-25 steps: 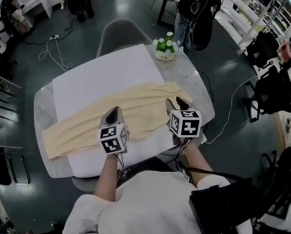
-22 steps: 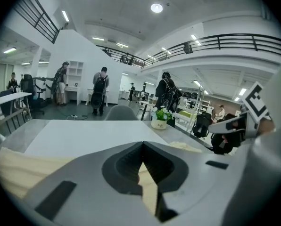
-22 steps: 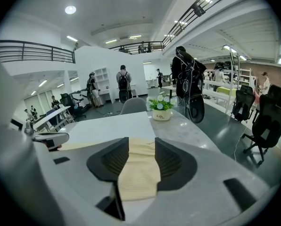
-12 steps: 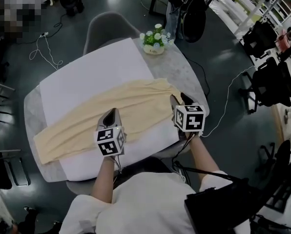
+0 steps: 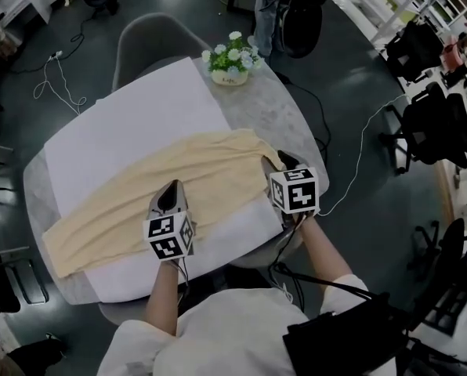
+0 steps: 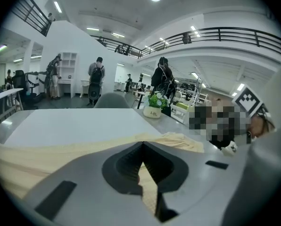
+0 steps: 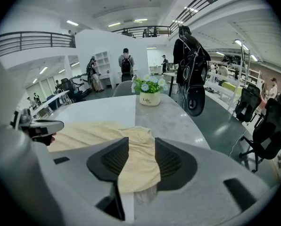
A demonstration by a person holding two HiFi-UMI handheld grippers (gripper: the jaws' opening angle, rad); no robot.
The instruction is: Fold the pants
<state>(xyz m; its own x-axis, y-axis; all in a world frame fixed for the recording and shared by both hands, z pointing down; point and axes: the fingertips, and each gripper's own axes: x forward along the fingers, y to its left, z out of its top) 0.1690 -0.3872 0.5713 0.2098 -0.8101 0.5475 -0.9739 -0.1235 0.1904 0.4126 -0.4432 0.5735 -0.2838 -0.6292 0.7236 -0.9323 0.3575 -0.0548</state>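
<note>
Pants [image 5: 163, 180] are lying flat as a long cream strip across the white mat [image 5: 132, 108] on the surface [image 5: 296, 128], running from the near left up to the right. Both grippers have been sinking toward the cloth over the last second, so the reach for a first hold is probably getting under way. The left gripper [image 5: 169, 193] is hovering at the strip's near edge about midway along, its fingers pressed together, seemingly on nothing. The right gripper [image 5: 285, 161] is hanging over the right end with its fingers spread wide; that end is showing between them, not yet pinched.
</note>
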